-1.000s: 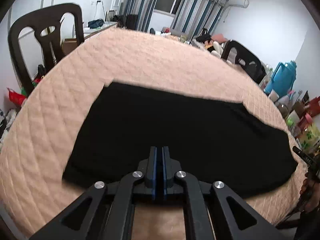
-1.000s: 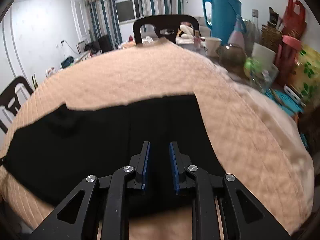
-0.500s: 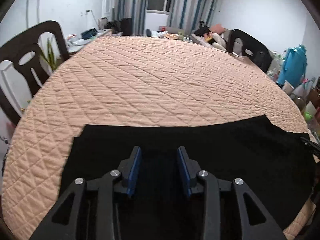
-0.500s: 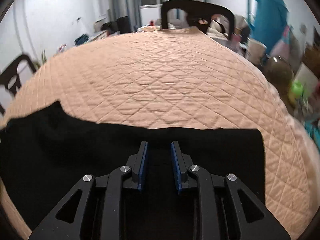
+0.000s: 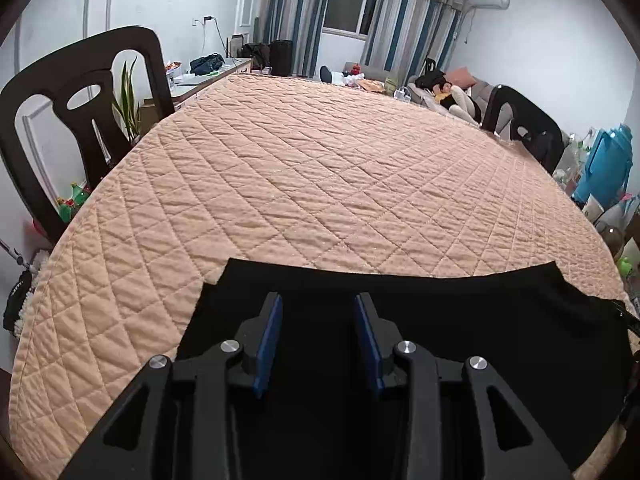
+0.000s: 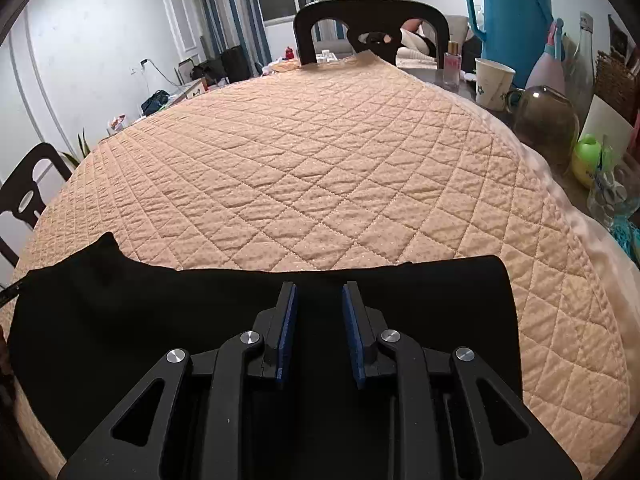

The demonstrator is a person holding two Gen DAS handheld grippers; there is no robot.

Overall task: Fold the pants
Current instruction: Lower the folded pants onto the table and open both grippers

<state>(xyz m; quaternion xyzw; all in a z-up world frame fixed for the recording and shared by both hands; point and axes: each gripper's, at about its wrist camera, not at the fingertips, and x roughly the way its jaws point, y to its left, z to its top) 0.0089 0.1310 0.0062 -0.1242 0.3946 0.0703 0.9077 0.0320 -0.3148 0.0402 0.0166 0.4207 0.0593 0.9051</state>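
Quilted peach cover [image 5: 320, 168] spreads beyond both tools. Black pants [image 5: 480, 320] lie flat beneath and ahead of the fingers. Left gripper [image 5: 318, 300] has just spread apart, gripping nothing; right gripper [image 6: 319, 290] has eased apart, released too. Farther off stands a dark chair [image 6: 372, 20].

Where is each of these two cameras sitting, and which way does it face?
Left wrist view: on the left tongs, looking down their open fingers over black pants on a quilted cover.
Right wrist view: on the right tongs, also open, facing the same way.
Shared: pants, cover, blue thermos.
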